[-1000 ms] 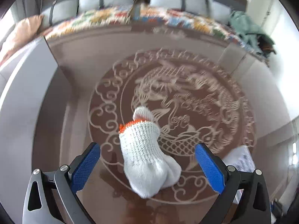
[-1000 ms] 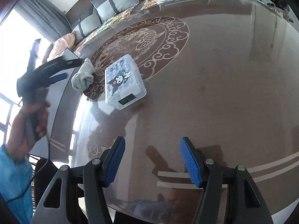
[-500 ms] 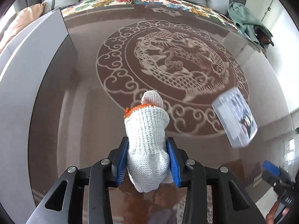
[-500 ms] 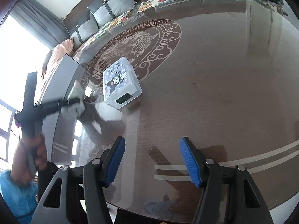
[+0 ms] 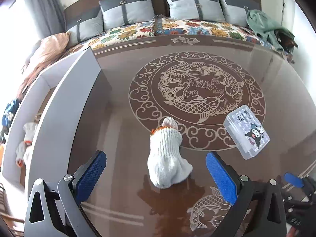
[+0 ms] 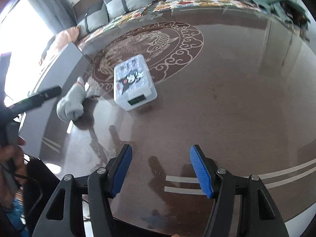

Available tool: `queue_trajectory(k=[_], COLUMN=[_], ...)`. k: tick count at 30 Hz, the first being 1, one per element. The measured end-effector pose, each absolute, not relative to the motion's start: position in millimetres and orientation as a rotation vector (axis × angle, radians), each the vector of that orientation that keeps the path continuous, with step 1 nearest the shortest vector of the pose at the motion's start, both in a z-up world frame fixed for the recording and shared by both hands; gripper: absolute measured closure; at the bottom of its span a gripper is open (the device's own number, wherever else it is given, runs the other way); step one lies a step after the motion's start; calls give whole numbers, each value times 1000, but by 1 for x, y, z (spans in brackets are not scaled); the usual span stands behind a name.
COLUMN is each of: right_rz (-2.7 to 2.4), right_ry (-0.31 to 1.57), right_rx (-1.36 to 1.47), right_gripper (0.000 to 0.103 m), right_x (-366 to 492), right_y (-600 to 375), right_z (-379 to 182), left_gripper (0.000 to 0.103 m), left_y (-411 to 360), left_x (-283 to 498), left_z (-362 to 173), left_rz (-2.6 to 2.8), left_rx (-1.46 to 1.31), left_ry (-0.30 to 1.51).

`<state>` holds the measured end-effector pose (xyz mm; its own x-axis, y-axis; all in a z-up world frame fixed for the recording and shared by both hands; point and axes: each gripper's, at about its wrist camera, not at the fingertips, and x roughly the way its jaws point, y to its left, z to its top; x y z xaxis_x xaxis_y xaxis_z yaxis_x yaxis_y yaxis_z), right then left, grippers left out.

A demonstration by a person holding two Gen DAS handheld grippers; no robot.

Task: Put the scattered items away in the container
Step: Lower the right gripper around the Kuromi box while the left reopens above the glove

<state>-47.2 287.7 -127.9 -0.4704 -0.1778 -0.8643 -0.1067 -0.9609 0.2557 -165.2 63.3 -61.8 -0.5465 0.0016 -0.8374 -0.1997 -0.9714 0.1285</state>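
A rolled white knit glove with an orange cuff (image 5: 166, 156) lies on the brown glass table, between and just ahead of my left gripper's (image 5: 156, 175) open fingers. It also shows in the right wrist view (image 6: 72, 103). A grey open container (image 5: 65, 98) stands at the left, with other white gloves (image 5: 24, 144) inside. A clear plastic box with a cartoon sticker (image 5: 246, 131) lies to the right of the glove, and shows in the right wrist view (image 6: 134, 85). My right gripper (image 6: 161, 170) is open and empty above the table's near part.
The table (image 5: 197, 63) bears a gold fish medallion. Behind it is a sofa with a floral cover (image 5: 177, 29), grey cushions and a green cloth (image 5: 264, 25). The left gripper's handle and the hand holding it (image 6: 29, 102) are at the left of the right wrist view.
Half a second ago my left gripper was shut on the glove; now its jaws stand wide open and the glove lies on the table. The right gripper has stayed open.
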Motion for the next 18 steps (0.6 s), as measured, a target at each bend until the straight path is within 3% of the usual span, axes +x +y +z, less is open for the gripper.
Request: queue_trajectory(k=[11,18], right_rz=[-2698,-2829], right_ry=[-398,-562], right_rx=[1597,1410], right_gripper=[40,40], right_x=[-39,-19], right_y=[283,287], right_z=[-135,-136], left_gripper=[0,0], left_y=[58,33], left_x=[-155,-134], left_z=[-57,-62], left_rz=[2679,2633], left_rx=[-1447,-1426], left_ry=[259,-30])
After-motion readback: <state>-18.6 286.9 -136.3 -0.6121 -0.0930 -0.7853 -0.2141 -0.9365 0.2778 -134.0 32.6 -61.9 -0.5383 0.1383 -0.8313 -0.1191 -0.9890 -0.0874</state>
